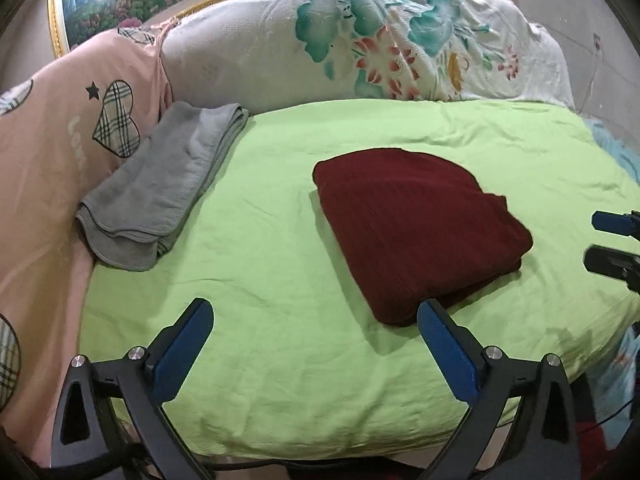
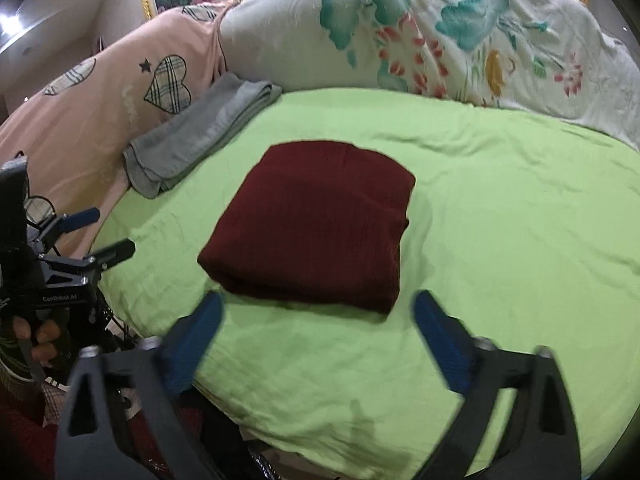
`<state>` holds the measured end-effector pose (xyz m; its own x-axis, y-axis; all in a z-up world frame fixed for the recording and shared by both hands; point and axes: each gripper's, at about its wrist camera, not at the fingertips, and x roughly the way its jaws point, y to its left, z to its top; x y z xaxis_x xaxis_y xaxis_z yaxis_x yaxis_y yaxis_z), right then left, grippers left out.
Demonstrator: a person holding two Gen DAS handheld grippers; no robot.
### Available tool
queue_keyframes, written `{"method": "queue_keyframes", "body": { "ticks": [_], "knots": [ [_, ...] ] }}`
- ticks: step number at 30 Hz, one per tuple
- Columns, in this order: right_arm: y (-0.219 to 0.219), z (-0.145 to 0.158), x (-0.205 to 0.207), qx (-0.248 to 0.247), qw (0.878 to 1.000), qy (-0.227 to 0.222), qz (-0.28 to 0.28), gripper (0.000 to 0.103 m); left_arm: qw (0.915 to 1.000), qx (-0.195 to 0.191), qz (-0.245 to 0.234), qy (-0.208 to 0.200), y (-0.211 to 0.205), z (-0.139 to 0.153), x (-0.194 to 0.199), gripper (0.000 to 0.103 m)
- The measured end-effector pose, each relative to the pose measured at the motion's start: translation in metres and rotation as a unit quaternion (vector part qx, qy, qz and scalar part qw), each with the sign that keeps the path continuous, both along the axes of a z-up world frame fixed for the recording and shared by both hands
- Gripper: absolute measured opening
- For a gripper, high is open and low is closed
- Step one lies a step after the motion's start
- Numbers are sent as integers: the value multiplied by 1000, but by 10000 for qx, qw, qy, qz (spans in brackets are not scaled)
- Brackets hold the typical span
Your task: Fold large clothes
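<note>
A dark red garment [image 1: 416, 228] lies folded into a thick square on the lime green sheet [image 1: 280, 280]; in the right wrist view the same dark red garment [image 2: 316, 232] sits just beyond the fingertips. My left gripper [image 1: 316, 312] hangs open over bare sheet, its right finger near the garment's front corner. My right gripper [image 2: 318, 304] is open too, held just short of the garment's near edge and touching nothing. Each gripper shows at the edge of the other's view: the right gripper [image 1: 602, 240] and the left gripper [image 2: 114, 230].
A folded grey cloth [image 1: 160, 188] lies at the sheet's left rim against a pink heart-print cushion [image 1: 60, 132]. A white floral cushion [image 1: 380, 40] backs the bed, with a gold-framed picture [image 1: 120, 0] above. A hand [image 2: 40, 336] holds the left gripper.
</note>
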<state>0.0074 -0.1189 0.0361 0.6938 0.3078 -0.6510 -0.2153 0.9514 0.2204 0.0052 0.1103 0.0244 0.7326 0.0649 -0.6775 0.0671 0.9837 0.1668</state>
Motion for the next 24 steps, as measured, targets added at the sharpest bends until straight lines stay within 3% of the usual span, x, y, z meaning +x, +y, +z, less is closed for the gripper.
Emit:
{"method": "queue_keyframes", "body": {
  "ticks": [4, 10, 24],
  "knots": [
    [1, -14, 5, 23, 9999, 98, -72, 103, 9993, 65, 79, 362, -3, -18, 11, 102],
    [4, -41, 17, 109, 9989, 453, -84, 103, 9982, 98, 121, 582, -8, -42, 23, 102],
    [5, -55, 46, 211, 9969, 754, -101, 103, 9979, 10, 173, 617, -13, -43, 48, 102]
  ]
}}
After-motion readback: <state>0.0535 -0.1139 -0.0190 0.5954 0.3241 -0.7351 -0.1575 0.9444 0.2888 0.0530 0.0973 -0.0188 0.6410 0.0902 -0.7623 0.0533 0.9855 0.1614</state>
